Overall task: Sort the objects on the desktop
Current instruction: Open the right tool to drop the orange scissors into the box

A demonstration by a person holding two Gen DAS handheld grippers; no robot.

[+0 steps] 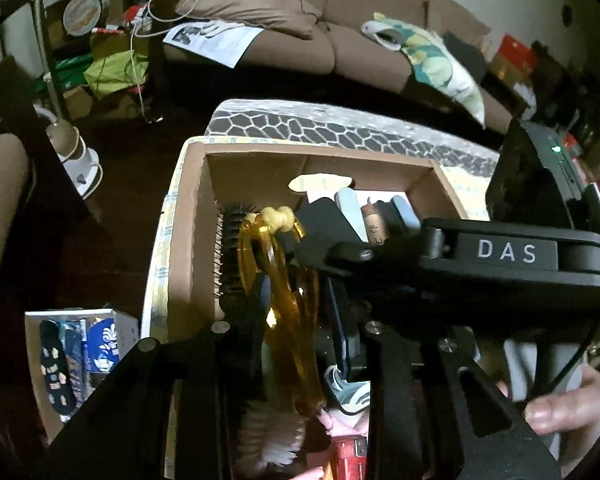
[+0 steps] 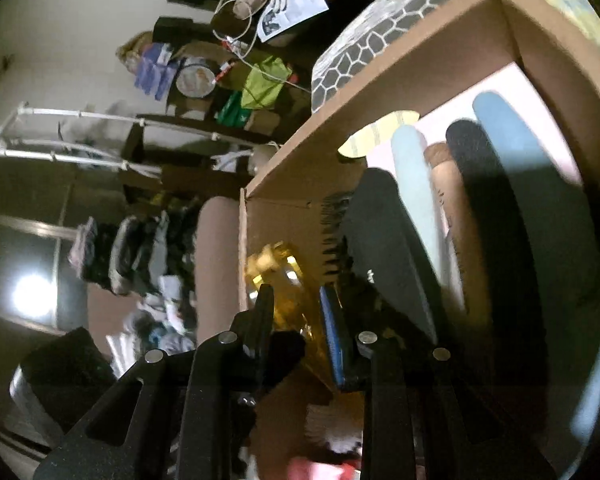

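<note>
While poised over the open cardboard box (image 1: pixel 196 220), clamped narrow: left gripper (image 1: pixel 298 312), fingers closed on an amber plastic piece (image 1: pixel 300 360), translucent, looped, with a pale knobbly end pointing up into the box. Exact kind of object not clear.

Just left of the amber piece, against the box wall: black bristled hairbrush (image 1: pixel 230 256). Below it, something white and fluffy, and a red item (image 1: pixel 348 460), both partly hidden by the fingers.

Crossing in from the right of the left wrist view: second gripper (image 1: pixel 374 204), marked DAS, a hand (image 1: pixel 564 404) on its grey handle. Held upright between its pale-blue pads over the box: a wine cork (image 1: pixel 374 226).

Right wrist view, rolled sideways and blurred. Right gripper (image 2: pixel 296 320) narrow as well, same amber plastic piece (image 2: pixel 288 276) between the fingers, blue pad pressed against it. Off to the right, large and close: cork (image 2: pixel 444 200) again, pinched between pale-blue pads. Cannot tell how that cork-holding gripper squares with the two wrist views.

Under the box: table with a honeycomb-patterned cover (image 1: pixel 300 124). Beyond it, brown sofa (image 1: pixel 340 40) with papers and cushions.
</note>
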